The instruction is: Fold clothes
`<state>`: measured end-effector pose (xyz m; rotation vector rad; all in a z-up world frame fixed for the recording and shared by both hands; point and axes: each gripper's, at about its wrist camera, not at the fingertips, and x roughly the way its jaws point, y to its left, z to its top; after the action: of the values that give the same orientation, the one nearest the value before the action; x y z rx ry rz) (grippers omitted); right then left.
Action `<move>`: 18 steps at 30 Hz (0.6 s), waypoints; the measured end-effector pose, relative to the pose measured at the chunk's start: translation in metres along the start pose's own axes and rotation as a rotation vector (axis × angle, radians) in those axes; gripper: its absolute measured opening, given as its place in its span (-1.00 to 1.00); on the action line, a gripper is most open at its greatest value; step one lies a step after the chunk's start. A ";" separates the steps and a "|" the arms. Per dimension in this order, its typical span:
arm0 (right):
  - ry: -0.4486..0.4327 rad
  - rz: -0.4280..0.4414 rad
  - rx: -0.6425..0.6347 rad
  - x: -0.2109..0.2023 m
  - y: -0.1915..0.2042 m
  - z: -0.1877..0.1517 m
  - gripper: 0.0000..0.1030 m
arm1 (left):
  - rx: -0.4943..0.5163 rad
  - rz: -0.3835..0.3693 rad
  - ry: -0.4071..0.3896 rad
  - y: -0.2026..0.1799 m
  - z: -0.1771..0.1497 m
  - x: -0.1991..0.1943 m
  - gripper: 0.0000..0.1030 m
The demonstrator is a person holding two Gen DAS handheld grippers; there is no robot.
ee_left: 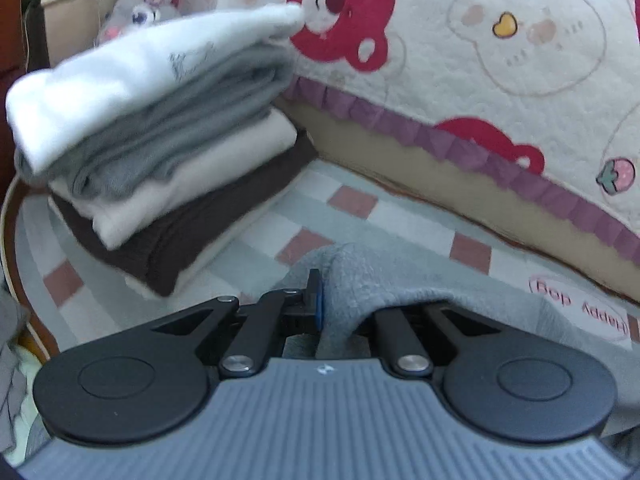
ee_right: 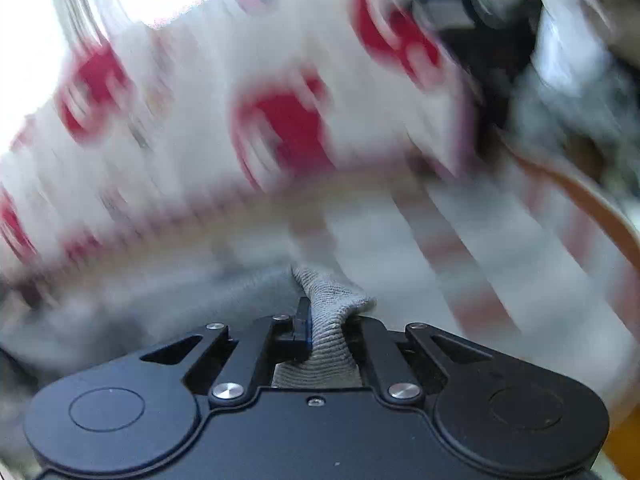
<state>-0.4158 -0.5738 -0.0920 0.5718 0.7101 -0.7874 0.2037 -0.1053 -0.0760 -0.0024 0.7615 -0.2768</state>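
A grey fleece garment (ee_left: pixel 384 280) lies over the checked cover in the left wrist view, and my left gripper (ee_left: pixel 326 300) is shut on a bunched fold of it. Only the left finger with its blue pad shows; cloth hides the other. In the right wrist view my right gripper (ee_right: pixel 324 316) is shut on a grey ribbed edge of cloth (ee_right: pixel 332 300), perhaps a cuff or hem. That view is heavily blurred by motion. A stack of folded clothes (ee_left: pixel 160 140), white, grey, cream and dark brown, sits to the left of my left gripper.
A backrest with a cream cover printed with red bears (ee_left: pixel 480 40) and a purple frill runs behind the seat. The seat cover (ee_left: pixel 280 220) is checked grey, white and pink. Plush toys (ee_left: pixel 140 12) sit at the top left. A wooden rim (ee_right: pixel 592 200) curves at the right.
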 end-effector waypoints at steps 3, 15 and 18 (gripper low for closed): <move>-0.022 -0.001 0.006 -0.014 -0.004 0.001 -0.83 | 0.077 0.003 0.077 0.003 -0.022 0.006 -0.91; -0.037 0.082 0.089 -0.019 -0.003 0.022 -0.21 | 0.228 0.019 0.040 -0.002 -0.051 -0.016 -0.85; -0.056 0.070 0.056 -0.014 0.007 0.033 -0.12 | 0.248 0.026 0.036 -0.009 -0.053 -0.018 -0.85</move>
<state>-0.4053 -0.5866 -0.0594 0.6197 0.6153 -0.7570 0.1534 -0.1045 -0.1014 0.2471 0.7584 -0.3457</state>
